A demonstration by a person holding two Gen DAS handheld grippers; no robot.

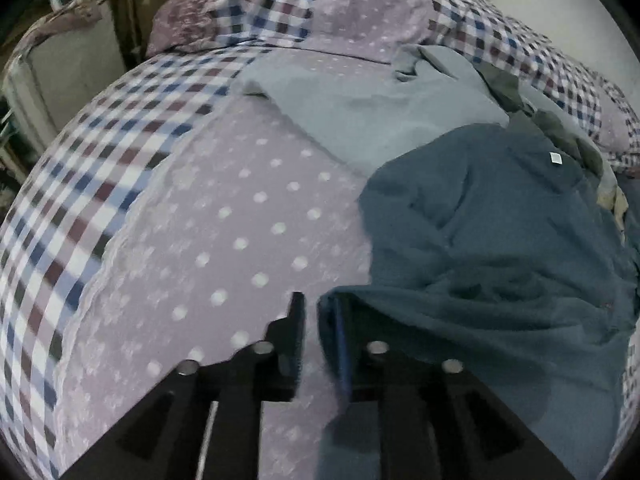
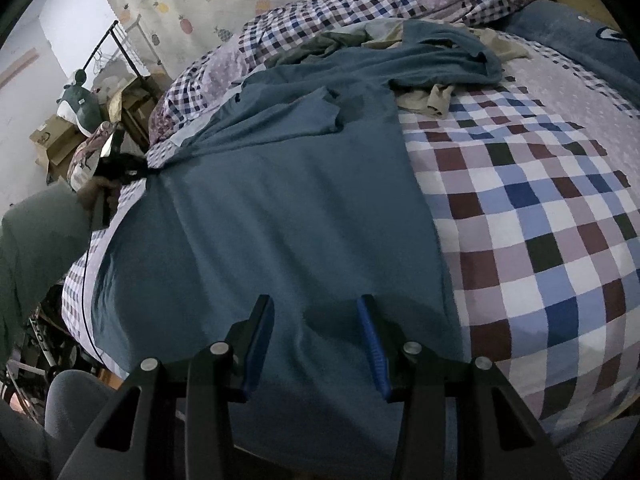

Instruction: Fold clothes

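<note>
A dark teal shirt (image 2: 280, 208) lies spread across the bed, one sleeve (image 2: 304, 116) folded over its upper part. In the left wrist view the same shirt (image 1: 500, 240) shows a small white label (image 1: 555, 158). My left gripper (image 1: 312, 312) is shut on the shirt's left edge, and the cloth drapes over its right finger. Seen from the right wrist, the left gripper (image 2: 128, 170) holds the fabric pulled into a taut point at the bed's left side. My right gripper (image 2: 316, 316) hovers open over the shirt's near hem, nothing between its blue pads (image 2: 370, 340).
A light grey-blue garment (image 1: 360, 108) lies beyond the shirt. Olive and beige clothes (image 2: 400, 40) are heaped at the far end. The bed cover (image 2: 540, 220) is checked and dotted. A hand and sleeve (image 2: 40, 232) are at left; boxes and a rack (image 2: 120, 60) stand beyond the bed.
</note>
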